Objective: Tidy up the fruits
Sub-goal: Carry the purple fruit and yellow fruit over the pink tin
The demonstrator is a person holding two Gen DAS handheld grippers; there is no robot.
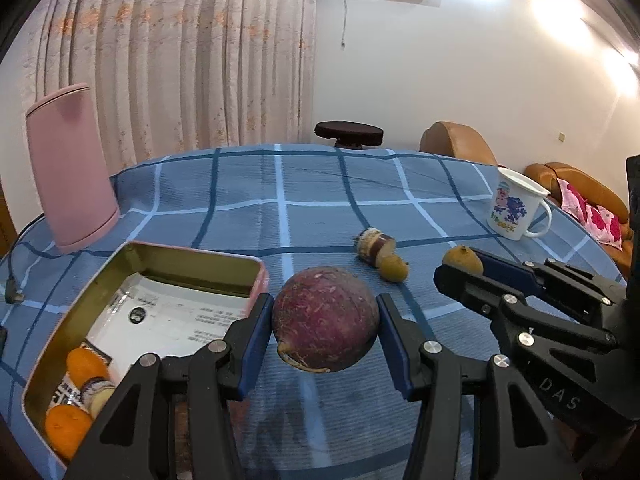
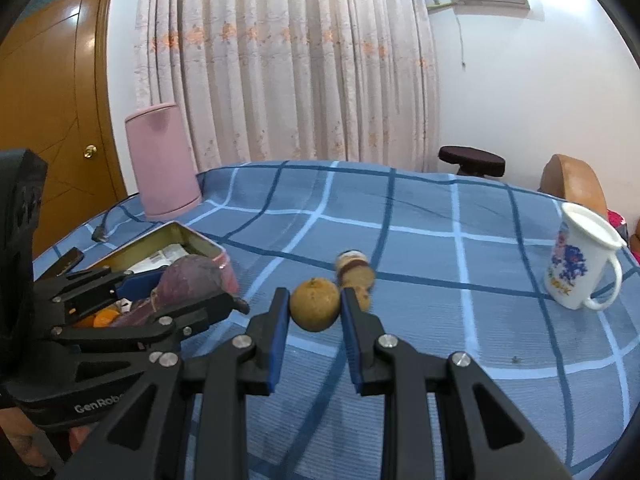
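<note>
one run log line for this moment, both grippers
left gripper: shut on round purple fruit, lifted beside pink tin | right gripper: shut on small brown fruit | blue checked tablecloth: two pieces remain

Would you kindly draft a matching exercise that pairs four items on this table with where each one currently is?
Items:
1. purple round fruit
2. small brown fruit
3. orange pieces
4. white mug

Places:
A. inside the tin
B. standing on the blue checked cloth
C. between the left tongs
D. between the right tongs

Pairs: 1-C, 2-D, 3-A, 4-B
</note>
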